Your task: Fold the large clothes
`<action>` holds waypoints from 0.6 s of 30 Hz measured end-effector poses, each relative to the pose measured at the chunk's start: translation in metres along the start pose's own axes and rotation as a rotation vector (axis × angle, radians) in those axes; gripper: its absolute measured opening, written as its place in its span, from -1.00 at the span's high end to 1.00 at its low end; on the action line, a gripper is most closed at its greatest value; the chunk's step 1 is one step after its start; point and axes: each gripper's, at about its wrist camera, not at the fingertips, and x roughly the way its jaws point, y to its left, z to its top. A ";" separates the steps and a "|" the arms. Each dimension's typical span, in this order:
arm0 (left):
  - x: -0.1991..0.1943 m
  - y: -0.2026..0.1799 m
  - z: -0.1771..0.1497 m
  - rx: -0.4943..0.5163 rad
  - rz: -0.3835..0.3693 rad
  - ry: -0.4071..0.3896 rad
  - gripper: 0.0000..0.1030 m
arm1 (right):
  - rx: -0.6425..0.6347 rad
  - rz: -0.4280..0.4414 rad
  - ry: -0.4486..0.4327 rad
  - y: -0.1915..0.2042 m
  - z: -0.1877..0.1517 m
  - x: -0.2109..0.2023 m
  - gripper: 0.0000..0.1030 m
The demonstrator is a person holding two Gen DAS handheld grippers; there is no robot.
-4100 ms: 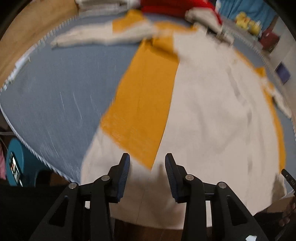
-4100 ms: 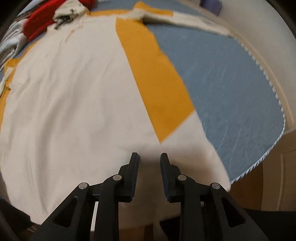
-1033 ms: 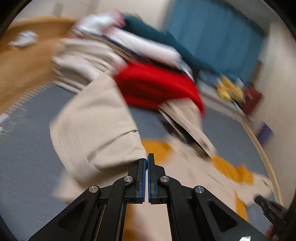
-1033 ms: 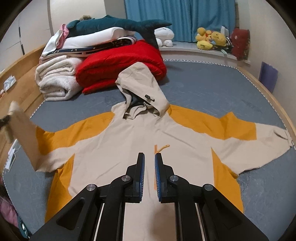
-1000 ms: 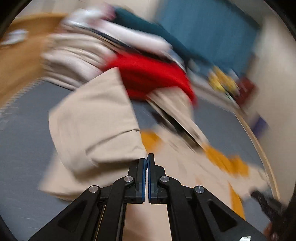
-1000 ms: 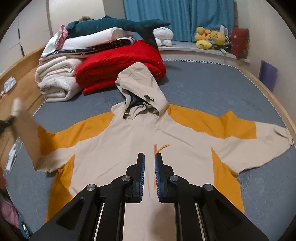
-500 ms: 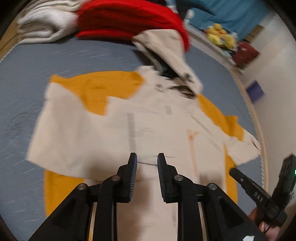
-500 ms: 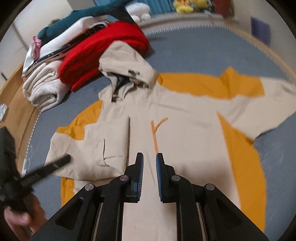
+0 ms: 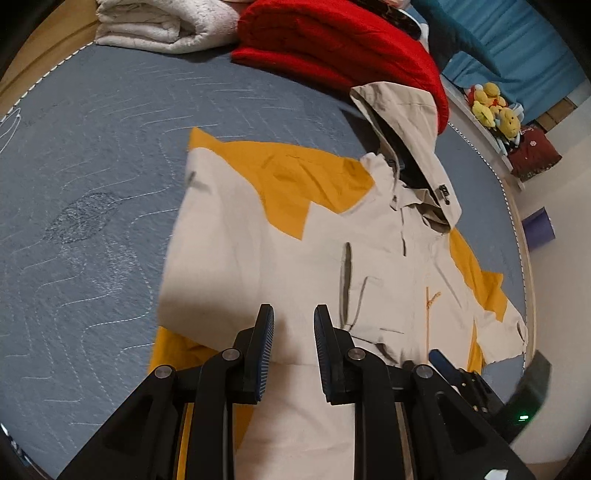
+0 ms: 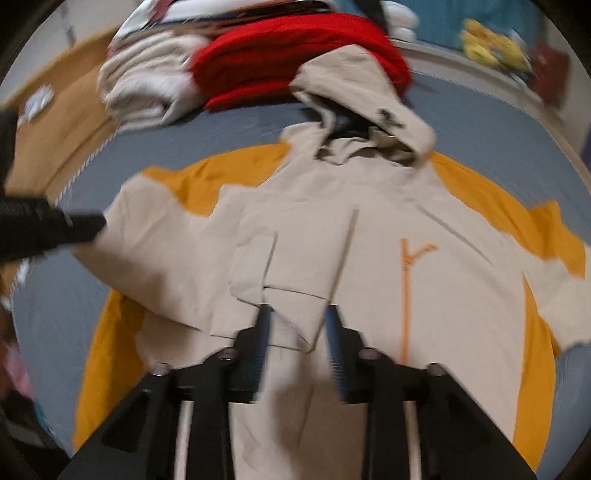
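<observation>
One cream-and-orange hooded jacket point(image 9: 303, 258) lies on one blue-grey quilted mattress point(image 9: 92, 184). Behind it sit one red folded blanket point(image 9: 332, 40) and one white rolled blanket point(image 9: 162, 26). Two grippers show: the left gripper point(image 9: 291, 332) and the right gripper point(image 10: 297, 332). On the far ledge, a cluster of yellow plush toys point(image 9: 495, 107) (about three, too small to count surely) and one dark red cushion point(image 9: 533, 157).

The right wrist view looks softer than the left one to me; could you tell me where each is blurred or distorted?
Right wrist view: motion blur throughout, smearing the right claw, the jacket and the red bedding. Left wrist view: mostly sharp on the jacket and left claw, with fisheye bending at the mattress edge and slight softness low on the left.
</observation>
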 end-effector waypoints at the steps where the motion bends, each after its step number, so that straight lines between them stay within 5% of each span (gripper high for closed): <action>1: -0.001 0.003 0.000 0.001 0.010 -0.004 0.61 | -0.022 -0.002 0.008 0.003 -0.002 0.005 0.04; 9: -0.006 0.011 0.004 -0.012 0.028 -0.024 0.61 | -0.141 -0.081 0.083 0.007 -0.013 0.044 0.09; 11: -0.007 0.012 0.005 -0.013 0.030 -0.029 0.61 | -0.181 -0.104 0.095 0.006 -0.016 0.049 0.70; 12: -0.008 0.013 0.005 -0.015 0.032 -0.030 0.61 | -0.184 -0.112 0.099 0.003 -0.017 0.051 0.74; 18: -0.010 0.014 0.007 -0.026 0.039 -0.044 0.61 | 0.116 -0.019 -0.008 -0.038 -0.006 0.020 0.94</action>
